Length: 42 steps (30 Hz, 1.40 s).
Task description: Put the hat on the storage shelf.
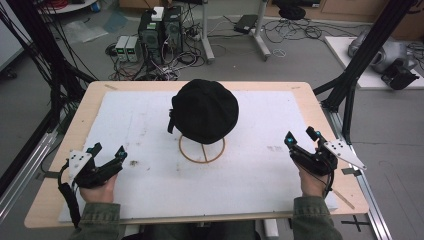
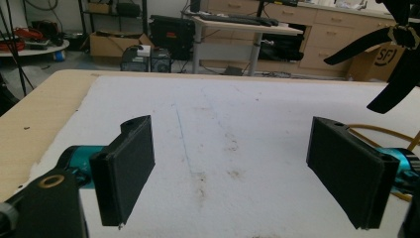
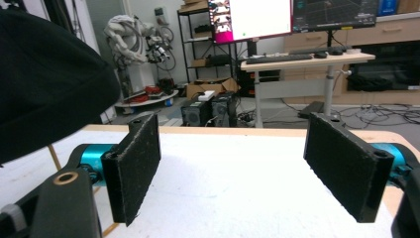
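High view: my black cap (image 1: 205, 111) sits on its stand (image 1: 202, 149); both hand-held grippers, left (image 1: 108, 157) and right (image 1: 300, 138), hang released, clear of it.

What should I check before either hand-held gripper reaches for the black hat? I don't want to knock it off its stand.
1. Black hat seated on the wooden stand: ok.
2. Left hand-held gripper open, nothing between its jaws: ok.
3. Right hand-held gripper open, nothing between its jaws: ok.
4. Both grippers apart from the hat: ok.
5. White mat between grippers and stand free of objects: ok.
6. Stand fixed to the mat: cannot tell.
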Each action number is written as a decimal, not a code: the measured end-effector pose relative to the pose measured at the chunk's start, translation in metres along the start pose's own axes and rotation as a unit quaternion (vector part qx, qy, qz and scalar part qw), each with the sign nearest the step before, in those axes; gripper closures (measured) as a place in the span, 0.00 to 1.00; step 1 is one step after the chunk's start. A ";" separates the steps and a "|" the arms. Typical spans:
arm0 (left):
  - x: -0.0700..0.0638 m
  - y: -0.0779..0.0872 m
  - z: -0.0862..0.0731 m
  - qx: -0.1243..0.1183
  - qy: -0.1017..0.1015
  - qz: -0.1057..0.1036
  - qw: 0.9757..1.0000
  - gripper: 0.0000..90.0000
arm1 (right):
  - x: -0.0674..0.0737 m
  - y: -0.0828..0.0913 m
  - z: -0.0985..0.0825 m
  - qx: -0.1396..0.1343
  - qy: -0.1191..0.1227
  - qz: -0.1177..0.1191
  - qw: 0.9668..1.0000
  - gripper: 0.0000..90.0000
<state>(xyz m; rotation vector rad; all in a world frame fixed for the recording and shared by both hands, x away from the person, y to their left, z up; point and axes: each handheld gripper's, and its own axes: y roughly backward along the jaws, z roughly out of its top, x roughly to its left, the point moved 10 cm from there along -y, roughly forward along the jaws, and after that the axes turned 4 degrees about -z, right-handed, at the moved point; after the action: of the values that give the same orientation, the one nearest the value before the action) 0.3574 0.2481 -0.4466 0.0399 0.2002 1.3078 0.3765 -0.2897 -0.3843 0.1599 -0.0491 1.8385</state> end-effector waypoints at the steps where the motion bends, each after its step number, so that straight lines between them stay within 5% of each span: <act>1: 0.000 0.000 0.000 0.001 -0.001 0.000 1.000 0.21 | -0.001 0.001 -0.002 0.000 -0.001 -0.002 1.000 0.24; 9: 0.002 0.002 0.001 -0.004 -0.004 0.010 1.000 0.21 | -0.012 0.001 -0.018 -0.001 0.010 -0.030 0.999 0.20; 23: 0.004 0.002 -0.001 -0.004 0.002 0.014 1.000 0.21 | -0.026 0.002 -0.048 0.023 -0.004 -0.059 0.998 0.18; 42: 0.004 0.001 -0.003 -0.002 0.005 0.014 1.000 0.21 | -0.029 0.004 -0.048 0.010 0.012 -0.077 0.997 0.17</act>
<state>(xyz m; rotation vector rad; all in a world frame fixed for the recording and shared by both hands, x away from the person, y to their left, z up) 0.3571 0.2524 -0.4494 0.0334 0.2072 1.3371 0.3767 -0.3129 -0.4357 0.1516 -0.0029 1.6879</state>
